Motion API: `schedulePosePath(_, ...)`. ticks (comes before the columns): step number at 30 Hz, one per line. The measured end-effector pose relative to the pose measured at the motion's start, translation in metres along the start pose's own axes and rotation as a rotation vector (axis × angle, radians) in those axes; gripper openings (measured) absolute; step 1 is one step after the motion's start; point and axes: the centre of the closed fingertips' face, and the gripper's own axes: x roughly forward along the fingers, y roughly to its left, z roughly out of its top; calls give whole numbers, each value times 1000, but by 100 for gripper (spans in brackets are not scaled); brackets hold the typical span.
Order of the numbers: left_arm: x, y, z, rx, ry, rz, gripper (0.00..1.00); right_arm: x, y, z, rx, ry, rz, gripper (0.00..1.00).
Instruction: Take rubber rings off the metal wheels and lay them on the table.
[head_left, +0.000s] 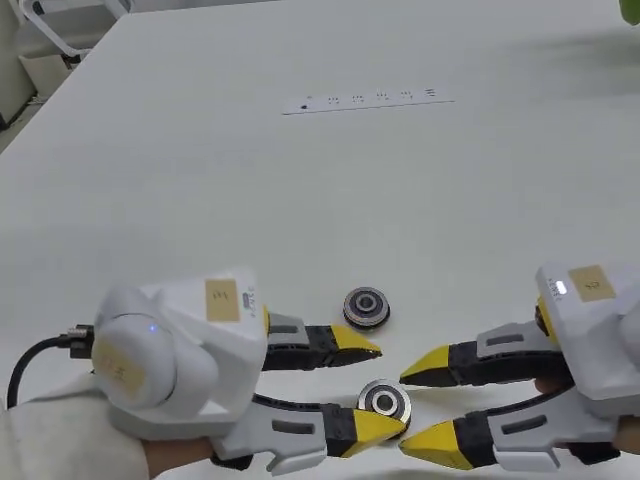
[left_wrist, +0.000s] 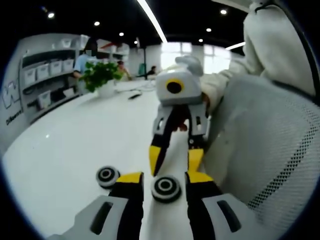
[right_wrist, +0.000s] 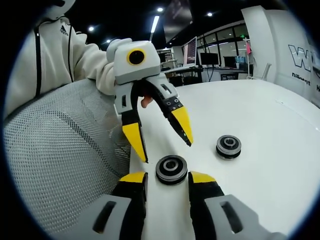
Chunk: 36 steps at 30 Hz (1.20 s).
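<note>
bright, even ceiling-strip lighting, soft faint shadows on the white table (head_left: 200, 170), fisheye bending at gripper-view edges

Open table (head_left: 200, 180) around far wheel (head_left: 366, 307), near wheel (head_left: 385, 401) hemmed between left gripper (head_left: 386, 388) and right gripper (head_left: 405, 411)

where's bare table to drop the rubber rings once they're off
Free: the broad bare table between the far wheel and the white strip, and out to both sides. Crowded: the near edge, where the left gripper and right gripper fingers flank the near wheel.
</note>
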Motion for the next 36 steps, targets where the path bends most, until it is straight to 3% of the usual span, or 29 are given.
schedulePosePath(5,3,1,-7,-26,11,-8,25,1,-4,-4,4,11,-12,27)
schedulePosePath(14,8,-3,-22,-9,63,-16,17,3,-6,-7,3,17,-13,24)
schedulePosePath(19,7,-2,-20,-14,56,-13,14,4,-6,-6,5,9,-11,25)
schedulePosePath(22,8,-4,-19,14,58,-12,14,4,-7,-6,3,9,-17,26)
schedulePosePath(36,7,4,-20,19,64,6,14,6,-10,-4,-18,4,-20,20)
